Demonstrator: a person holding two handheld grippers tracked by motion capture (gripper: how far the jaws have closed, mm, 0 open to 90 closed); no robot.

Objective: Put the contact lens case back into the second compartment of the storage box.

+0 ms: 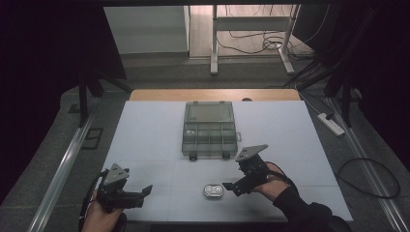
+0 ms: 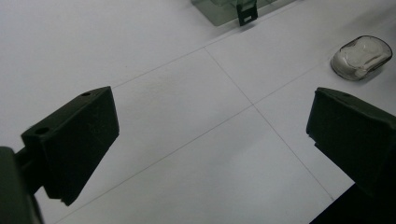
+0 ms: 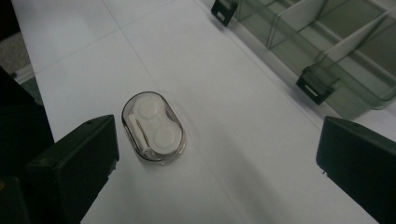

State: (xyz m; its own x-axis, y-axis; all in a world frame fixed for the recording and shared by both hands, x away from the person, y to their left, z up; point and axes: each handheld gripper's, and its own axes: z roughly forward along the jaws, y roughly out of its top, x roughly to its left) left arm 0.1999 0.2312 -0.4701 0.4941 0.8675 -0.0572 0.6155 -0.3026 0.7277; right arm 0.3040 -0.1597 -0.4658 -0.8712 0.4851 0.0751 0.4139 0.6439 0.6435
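A small clear oval case (image 1: 212, 191) with a white two-cup insert lies on the white table (image 1: 145, 135) near its front edge. My right gripper (image 1: 231, 187) stands open just right of it, pointing left, nothing between its fingers. In the right gripper view the case (image 3: 153, 127) lies close to the left jaw of the open gripper (image 3: 217, 140), not touching it. My left gripper (image 1: 140, 195) is open at the front left, apart from the case. In the left gripper view its open jaws (image 2: 210, 121) frame bare table, with the case (image 2: 362, 57) at the upper right.
A translucent grey compartment box (image 1: 209, 130) lies open at the table's middle, lid folded back, black latches (image 3: 316, 84) toward me; its corner (image 2: 224, 9) appears in the left gripper view. Beyond the table are a desk frame and floor cables (image 1: 270, 43).
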